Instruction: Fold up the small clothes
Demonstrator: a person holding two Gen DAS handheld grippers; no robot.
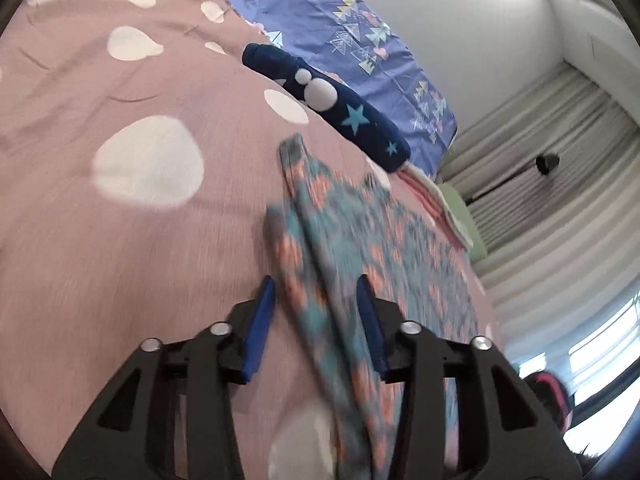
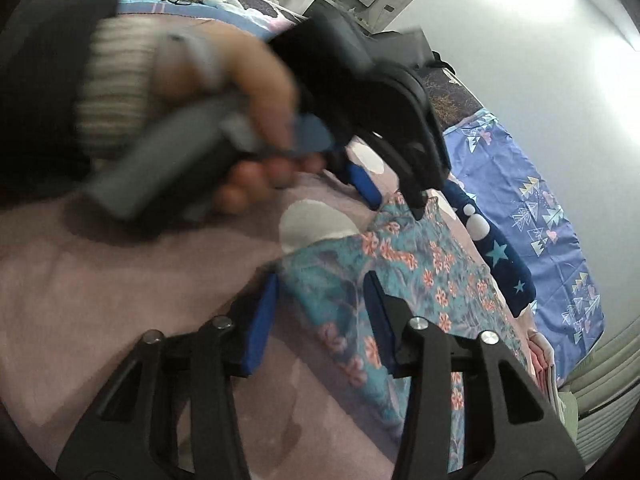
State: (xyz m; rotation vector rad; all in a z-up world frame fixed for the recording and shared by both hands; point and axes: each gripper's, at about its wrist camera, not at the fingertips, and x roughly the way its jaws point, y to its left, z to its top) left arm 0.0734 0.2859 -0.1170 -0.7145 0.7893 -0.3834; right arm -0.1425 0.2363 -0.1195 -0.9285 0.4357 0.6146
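Note:
A teal garment with orange flowers (image 1: pixel 352 240) lies on the pink bedspread with white spots (image 1: pixel 100 220). In the left wrist view a fold of it runs between the blue pads of my left gripper (image 1: pixel 316 284), whose jaws stand apart with no pinch showing. In the right wrist view the garment's (image 2: pixel 400 264) near corner lies between the pads of my right gripper (image 2: pixel 322 276), also apart. There a person's hand (image 2: pixel 240 92) holds the left gripper (image 2: pixel 394 204) at the garment's far edge.
A folded navy garment with stars (image 1: pixel 332 108) lies beyond the floral one. Behind it is blue-purple bedding with triangle prints (image 1: pixel 360 40). A small stack of pink and green folded cloth (image 1: pixel 448 208) sits at the bed's edge, near pale curtains (image 1: pixel 560 208).

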